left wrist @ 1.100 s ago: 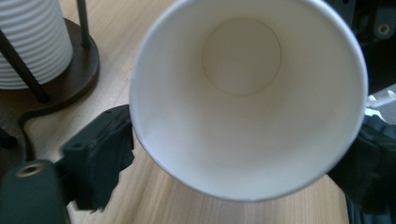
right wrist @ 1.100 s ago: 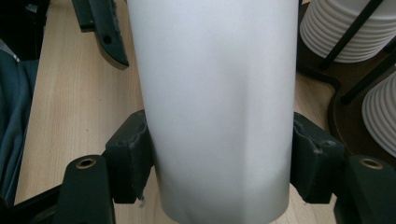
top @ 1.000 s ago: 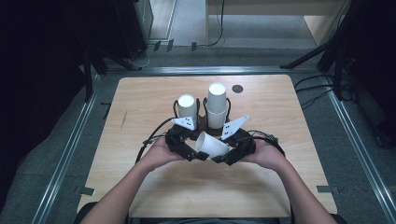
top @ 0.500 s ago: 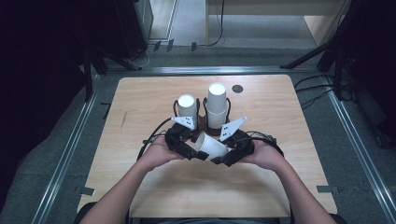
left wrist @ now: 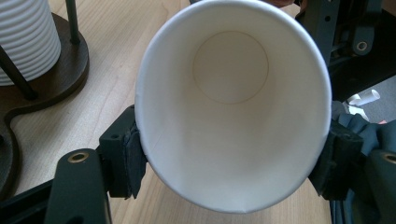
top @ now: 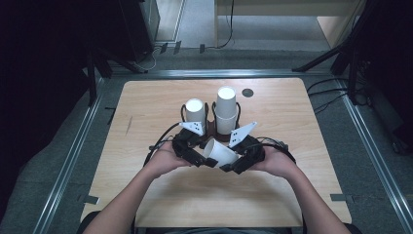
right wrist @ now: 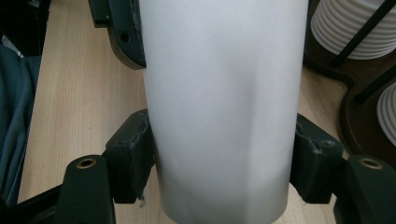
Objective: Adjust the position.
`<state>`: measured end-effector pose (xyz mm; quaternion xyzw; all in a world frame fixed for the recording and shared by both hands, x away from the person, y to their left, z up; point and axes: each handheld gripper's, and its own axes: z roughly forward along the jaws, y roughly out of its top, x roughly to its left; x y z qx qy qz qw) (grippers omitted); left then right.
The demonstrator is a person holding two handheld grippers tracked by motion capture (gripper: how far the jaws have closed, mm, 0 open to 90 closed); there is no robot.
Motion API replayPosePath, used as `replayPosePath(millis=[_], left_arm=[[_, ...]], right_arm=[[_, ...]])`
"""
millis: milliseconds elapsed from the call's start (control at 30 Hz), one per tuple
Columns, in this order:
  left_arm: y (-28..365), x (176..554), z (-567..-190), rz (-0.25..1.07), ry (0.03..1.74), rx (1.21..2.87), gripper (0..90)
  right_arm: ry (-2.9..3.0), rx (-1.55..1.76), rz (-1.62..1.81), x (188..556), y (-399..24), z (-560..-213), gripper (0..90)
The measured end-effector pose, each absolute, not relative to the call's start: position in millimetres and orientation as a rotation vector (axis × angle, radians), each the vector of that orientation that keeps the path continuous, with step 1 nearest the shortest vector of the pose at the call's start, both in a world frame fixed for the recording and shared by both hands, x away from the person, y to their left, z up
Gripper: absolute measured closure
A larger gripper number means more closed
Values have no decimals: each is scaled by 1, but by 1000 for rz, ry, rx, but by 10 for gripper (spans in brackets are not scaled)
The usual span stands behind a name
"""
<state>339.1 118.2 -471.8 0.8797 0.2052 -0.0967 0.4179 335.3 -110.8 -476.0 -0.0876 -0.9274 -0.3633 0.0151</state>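
Observation:
A white paper cup [top: 220, 152] lies on its side above the table, held between both grippers. My left gripper [top: 205, 155] is at its open mouth. In the left gripper view its pads [left wrist: 133, 156] press the rim [left wrist: 154, 60] from both sides, squeezing it slightly oval. These jaws have just been closing with the cup between them. My right gripper [top: 233, 165] is shut on the cup's body [right wrist: 219, 93], one pad [right wrist: 133, 158] on each side. Behind stands a dark cup holder [left wrist: 70, 65] with two stacks of white cups [top: 195, 111] [top: 226, 109].
The light wooden table [top: 146, 107] has a small dark round mark [top: 248, 92] at the back right. Cables trail from both grippers [top: 158, 144]. Metal rails [top: 73, 156] run along the table's sides. The holder's rods and cup stack [right wrist: 345, 28] stand close to the right gripper.

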Motion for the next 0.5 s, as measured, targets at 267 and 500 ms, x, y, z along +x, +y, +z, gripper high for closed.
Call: replayPosePath(millis=[267, 500], left_arm=[[117, 338, -468, -232, 501, 2224, 261], [123, 340, -458, -169, 503, 2260, 260]], right_arm=[[-2872, -305, -1138, 336, -112, -476, 238], [-2854, -329, -1151, 337, -115, -475, 217]])
